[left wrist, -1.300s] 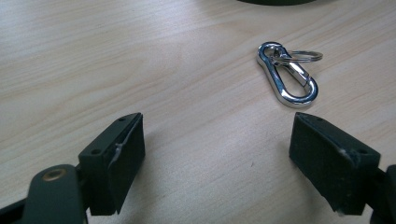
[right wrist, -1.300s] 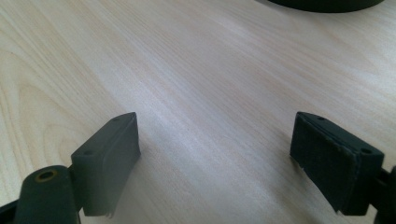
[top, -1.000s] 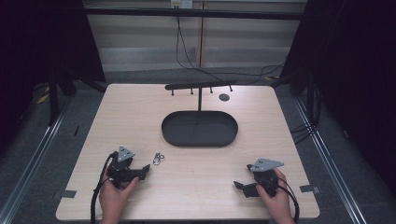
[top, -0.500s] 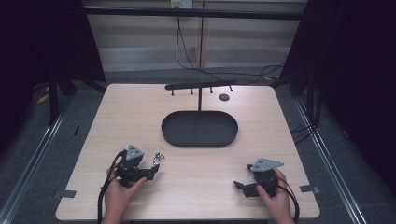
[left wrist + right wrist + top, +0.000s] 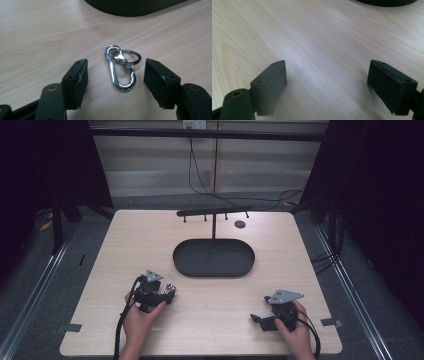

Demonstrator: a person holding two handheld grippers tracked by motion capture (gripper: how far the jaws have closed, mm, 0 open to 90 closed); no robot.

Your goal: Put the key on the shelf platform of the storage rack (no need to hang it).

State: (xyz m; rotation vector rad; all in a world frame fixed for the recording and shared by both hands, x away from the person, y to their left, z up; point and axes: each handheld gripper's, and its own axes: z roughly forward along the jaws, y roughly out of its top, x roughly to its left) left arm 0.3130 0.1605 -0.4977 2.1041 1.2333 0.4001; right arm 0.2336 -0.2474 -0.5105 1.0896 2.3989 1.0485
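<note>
— What does the left gripper view add?

— A silver clip (image 5: 120,68) with a key ring (image 5: 126,57) lying flat on the counter (image 5: 37,32) between the left tongs (image 5: 116,82), spread wide, touching neither.

— And from above?

— There it's a glint (image 5: 170,288) — but the black tray (image 5: 214,257) and right tongs (image 5: 256,319), also apart over bare wood, show.

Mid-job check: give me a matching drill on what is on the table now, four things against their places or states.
Things:
1. carabiner clip
2. oval black tray
3. right gripper
4. black hook rack

Places or states:
a. stands at the table's far edge behind the tray
b. lies flat between the open jaws of the left gripper
c. open over bare wood
d. sits mid-table, nothing in it

Pairs: 1-b, 2-d, 3-c, 4-a
</note>
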